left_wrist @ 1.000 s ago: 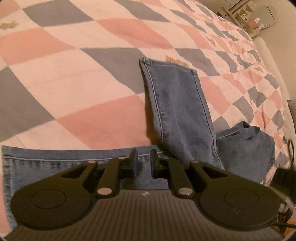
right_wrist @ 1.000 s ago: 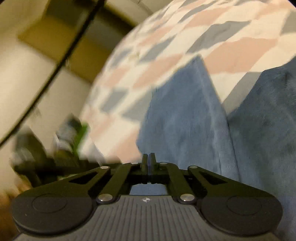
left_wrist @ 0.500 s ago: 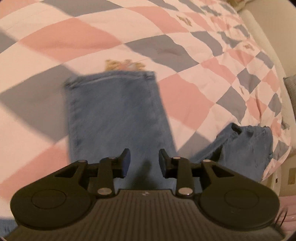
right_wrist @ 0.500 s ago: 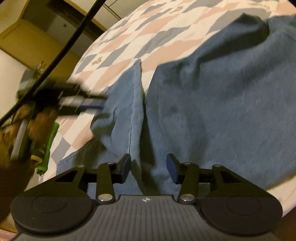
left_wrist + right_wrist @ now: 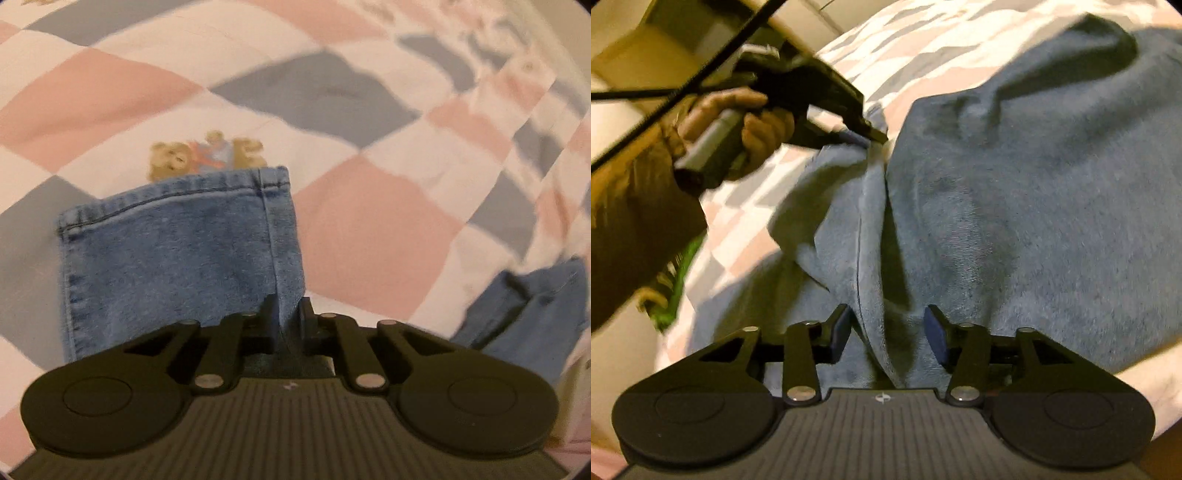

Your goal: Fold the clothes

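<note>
Denim fills both views: blue jeans [image 5: 173, 254] lie spread on a pink, grey and white checked bedspread [image 5: 369, 229]. The left gripper [image 5: 287, 314] has just been closing and now pinches the side-seam edge of a trouser leg, whose hem lies ahead of its jaws. The right gripper [image 5: 884, 332] has just been closing too, yet its jaws stand apart, astride a raised fold of the jeans without pressing it. Ahead and left of those jaws, a person's hand [image 5: 738, 122] holds the left gripper on the cloth.
</note>
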